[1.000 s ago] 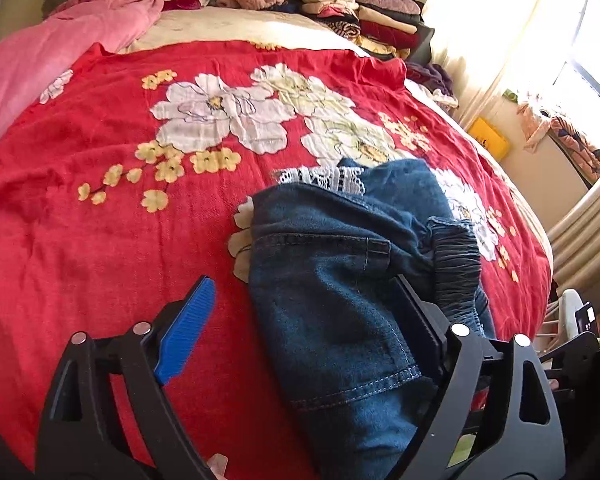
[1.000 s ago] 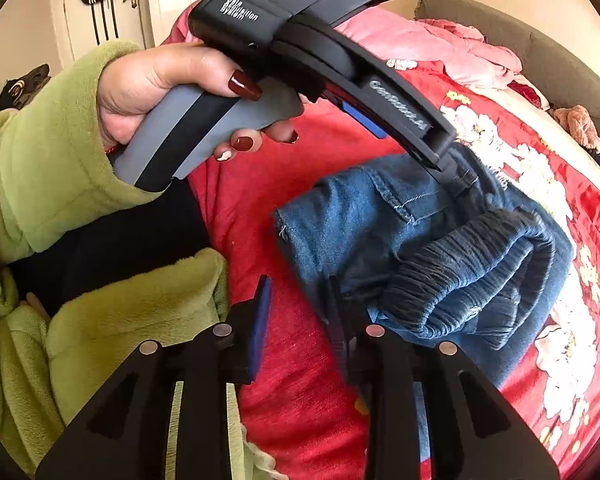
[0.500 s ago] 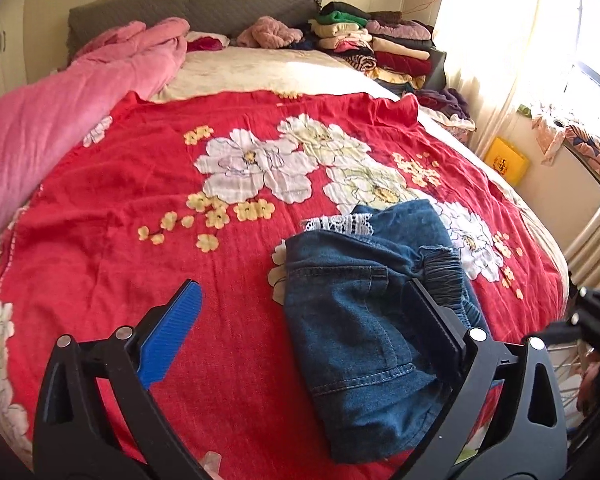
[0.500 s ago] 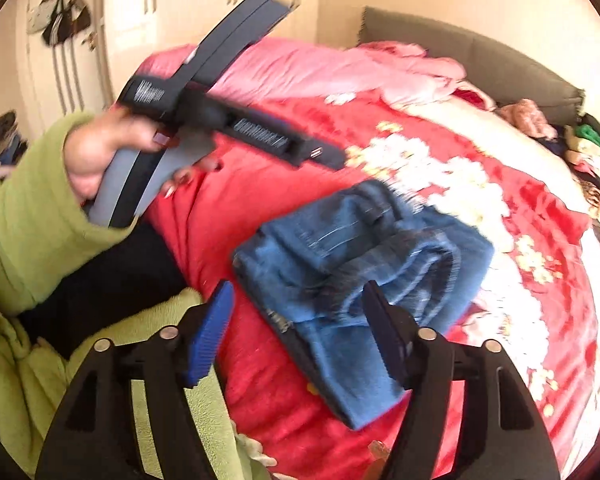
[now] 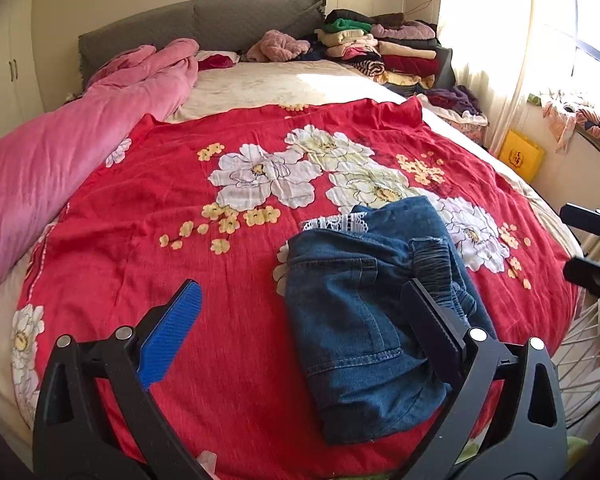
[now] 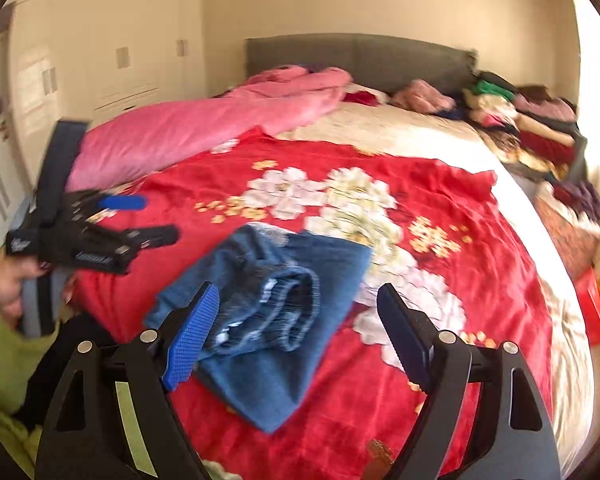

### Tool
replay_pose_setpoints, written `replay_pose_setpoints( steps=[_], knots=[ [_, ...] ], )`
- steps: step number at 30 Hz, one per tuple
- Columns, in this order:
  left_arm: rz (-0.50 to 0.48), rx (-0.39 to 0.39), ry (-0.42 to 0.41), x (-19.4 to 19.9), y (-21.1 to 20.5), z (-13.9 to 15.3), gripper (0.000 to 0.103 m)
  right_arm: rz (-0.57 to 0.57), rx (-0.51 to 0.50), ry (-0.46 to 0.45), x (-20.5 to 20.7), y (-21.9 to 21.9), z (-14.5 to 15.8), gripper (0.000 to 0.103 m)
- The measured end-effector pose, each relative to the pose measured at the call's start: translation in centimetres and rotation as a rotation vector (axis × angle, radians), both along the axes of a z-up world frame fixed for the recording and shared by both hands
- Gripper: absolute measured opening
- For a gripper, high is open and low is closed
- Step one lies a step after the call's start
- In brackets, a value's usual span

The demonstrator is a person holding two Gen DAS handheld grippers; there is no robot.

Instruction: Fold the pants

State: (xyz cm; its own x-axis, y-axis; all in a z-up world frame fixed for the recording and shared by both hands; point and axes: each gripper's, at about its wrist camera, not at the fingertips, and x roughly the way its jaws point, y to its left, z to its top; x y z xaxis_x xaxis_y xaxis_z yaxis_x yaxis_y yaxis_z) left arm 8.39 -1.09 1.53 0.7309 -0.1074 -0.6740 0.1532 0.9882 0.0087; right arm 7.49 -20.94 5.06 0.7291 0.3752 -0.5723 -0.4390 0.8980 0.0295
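The blue denim pants (image 5: 364,312) lie folded into a compact bundle on the red floral bedspread (image 5: 180,208), elastic waistband on top, white lace trim at the far edge. My left gripper (image 5: 304,328) is open and empty, raised above the bed's near edge, its right finger over the bundle. In the right wrist view the pants (image 6: 276,308) lie just ahead of my right gripper (image 6: 300,336), which is open, empty and lifted off them. The left gripper (image 6: 132,220) also shows there at the left, held by a hand in a green sleeve.
A pink quilt (image 5: 80,148) lies along the bed's left side. Stacks of folded clothes (image 5: 380,52) sit at the headboard's right. A yellow box (image 5: 520,156) stands by the window wall. White wardrobes (image 6: 100,60) line the left wall.
Both grippers have pulled back and up from the pants, which now lie free. The right gripper's jaws have opened wider. The left gripper has drawn away to the left.
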Motion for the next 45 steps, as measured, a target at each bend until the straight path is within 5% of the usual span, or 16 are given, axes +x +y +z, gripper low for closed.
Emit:
replay_pose_setpoints(
  steps=[13, 21, 30, 35, 40, 42, 43, 45],
  knots=[
    [-0.001, 0.011, 0.083, 1.6, -0.5, -3.2, 0.093, -0.121, 0.035, 0.175, 4.3, -1.7, -4.9, 0.08],
    [-0.003, 0.009, 0.13, 2.5, -0.8, -5.1, 0.093, -0.109, 0.065, 0.268, 6.0, -1.0, -7.5, 0.079],
    [-0.037, -0.029, 0.192, 4.0, -1.5, -7.6, 0.093, -0.063, 0.135, 0.407, 8.0, -0.1, -11.2, 0.065],
    [-0.049, -0.053, 0.219, 4.7, -2.2, -8.5, 0.093, -0.035, 0.179, 0.415, 8.8, -0.1, -11.5, 0.063],
    [-0.081, -0.116, 0.239, 5.1, -2.5, -8.6, 0.064, -0.008, 0.213, 0.425, 9.8, 0.1, -11.8, 0.057],
    [-0.09, -0.134, 0.24, 5.1, -2.7, -8.5, 0.056, 0.026, 0.232, 0.43, 10.0, 0.3, -11.9, 0.041],
    [-0.092, -0.142, 0.237, 5.1, -2.8, -8.5, 0.05, 0.061, 0.25, 0.438, 10.1, 0.6, -11.8, 0.025],
    [-0.093, -0.122, 0.214, 4.9, -3.1, -8.0, 0.042, 0.079, 0.234, 0.409, 10.0, 1.1, -11.3, 0.016]
  ],
)
